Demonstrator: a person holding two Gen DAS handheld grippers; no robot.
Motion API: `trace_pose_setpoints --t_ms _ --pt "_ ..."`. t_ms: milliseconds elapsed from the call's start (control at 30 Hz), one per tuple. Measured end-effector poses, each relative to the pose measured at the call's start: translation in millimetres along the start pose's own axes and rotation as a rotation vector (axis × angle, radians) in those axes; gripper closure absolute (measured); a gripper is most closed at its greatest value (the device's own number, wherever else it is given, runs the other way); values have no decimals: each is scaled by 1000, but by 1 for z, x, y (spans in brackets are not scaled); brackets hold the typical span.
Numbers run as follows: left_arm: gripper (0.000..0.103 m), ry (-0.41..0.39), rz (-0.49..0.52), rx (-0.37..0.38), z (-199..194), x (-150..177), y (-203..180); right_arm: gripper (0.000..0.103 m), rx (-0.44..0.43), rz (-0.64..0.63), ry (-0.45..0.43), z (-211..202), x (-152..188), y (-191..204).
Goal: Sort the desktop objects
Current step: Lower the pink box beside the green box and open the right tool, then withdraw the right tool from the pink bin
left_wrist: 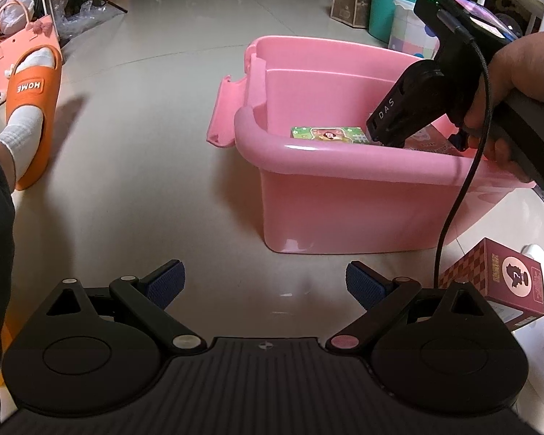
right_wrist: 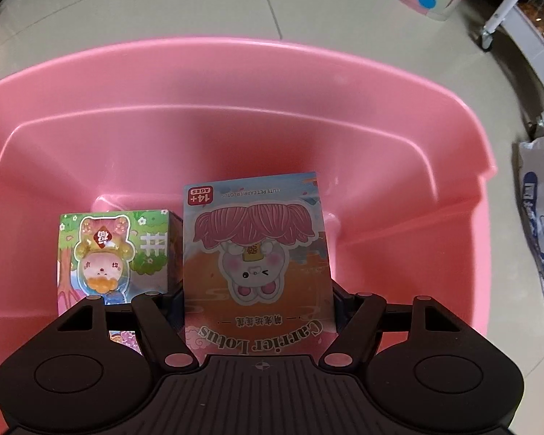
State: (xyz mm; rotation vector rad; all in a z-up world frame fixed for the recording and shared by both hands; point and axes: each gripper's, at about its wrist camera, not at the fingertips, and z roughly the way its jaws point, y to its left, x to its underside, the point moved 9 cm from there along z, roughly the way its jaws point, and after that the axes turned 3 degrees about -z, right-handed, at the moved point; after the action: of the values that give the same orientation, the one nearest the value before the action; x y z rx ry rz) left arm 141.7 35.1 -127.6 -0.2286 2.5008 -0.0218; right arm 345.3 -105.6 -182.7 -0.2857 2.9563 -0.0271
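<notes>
Between the right gripper's [right_wrist: 259, 301] fingers sits the Carrier Lotus box [right_wrist: 257, 253], clamped on both sides and hanging inside the pink tub [right_wrist: 235, 72]. Just left of it, a green box [right_wrist: 119, 253] rests in the tub. Ahead of the left gripper [left_wrist: 264, 286], whose blue pads [left_wrist: 167, 284] stand wide apart with nothing between them, is bare floor; the tub lies beyond. Only the left view shows a maroon checkered box [left_wrist: 500, 282] on the floor right of that gripper, and the hand [left_wrist: 518, 83] holding the right gripper.
</notes>
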Motion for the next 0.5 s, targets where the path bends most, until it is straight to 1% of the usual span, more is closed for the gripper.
trace_pose_setpoints --t_ms 100,167,267,400,500 --pt "5 5 -3 -1 1 1 0 36 -28 15 32 3 2 0" --pt "5 7 1 1 1 2 -1 31 -35 26 36 3 2 0" --pt "5 7 2 6 1 2 -1 30 -32 19 32 0 3 2" --pt "5 10 1 8 0 1 0 30 -31 13 -8 -11 7 4" --pt "5 13 -12 15 -2 0 2 29 -41 5 -67 -30 11 5"
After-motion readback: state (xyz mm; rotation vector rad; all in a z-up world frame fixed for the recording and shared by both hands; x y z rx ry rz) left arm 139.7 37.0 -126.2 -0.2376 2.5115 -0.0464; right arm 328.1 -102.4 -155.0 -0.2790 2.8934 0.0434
